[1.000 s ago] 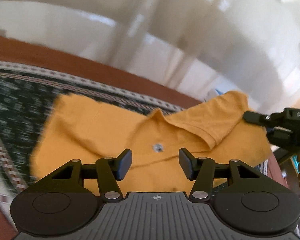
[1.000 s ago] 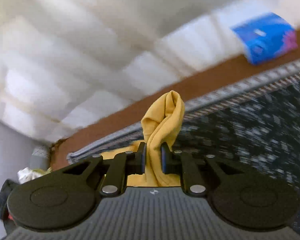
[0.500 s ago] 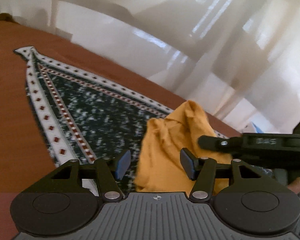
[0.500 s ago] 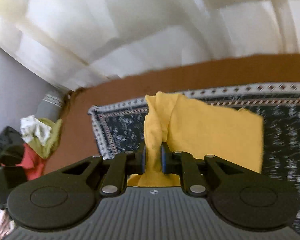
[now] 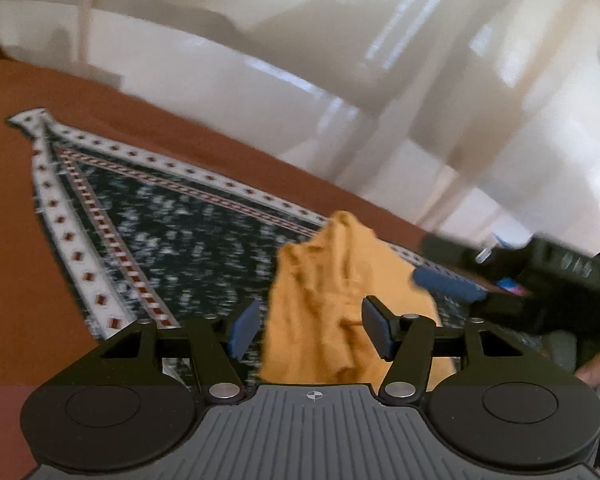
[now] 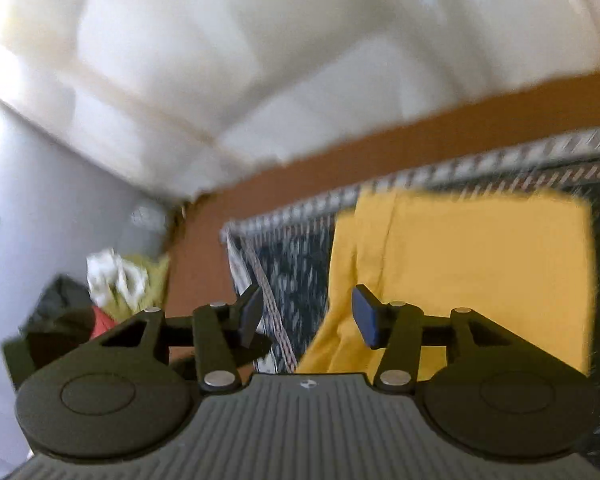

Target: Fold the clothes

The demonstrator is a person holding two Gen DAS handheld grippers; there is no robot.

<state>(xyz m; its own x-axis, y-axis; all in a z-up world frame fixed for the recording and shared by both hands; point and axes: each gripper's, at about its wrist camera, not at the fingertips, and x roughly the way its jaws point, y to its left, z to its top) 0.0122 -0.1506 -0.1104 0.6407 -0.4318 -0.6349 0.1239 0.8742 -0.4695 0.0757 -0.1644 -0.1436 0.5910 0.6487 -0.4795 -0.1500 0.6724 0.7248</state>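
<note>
Now both grippers have jaws apart, nothing clamped. Left gripper [image 5: 309, 330] hangs over the shirt [image 5: 340, 304], a yellow one, bunched up in this view, fabric rising between the blue pads but not pinched. Shirt lies on the rug [image 5: 160, 232], dark, speckled, white patterned border, on a brown floor [image 5: 16, 240]. Right gripper [image 6: 306, 314] is spread wide; in its view the shirt [image 6: 480, 272] lies flat on the rug [image 6: 292, 264], one folded edge running under the right pad. Clothes pile [image 6: 116, 280] sits far left by the wall, white, green and red pieces. Right wrist view is blurred.
</note>
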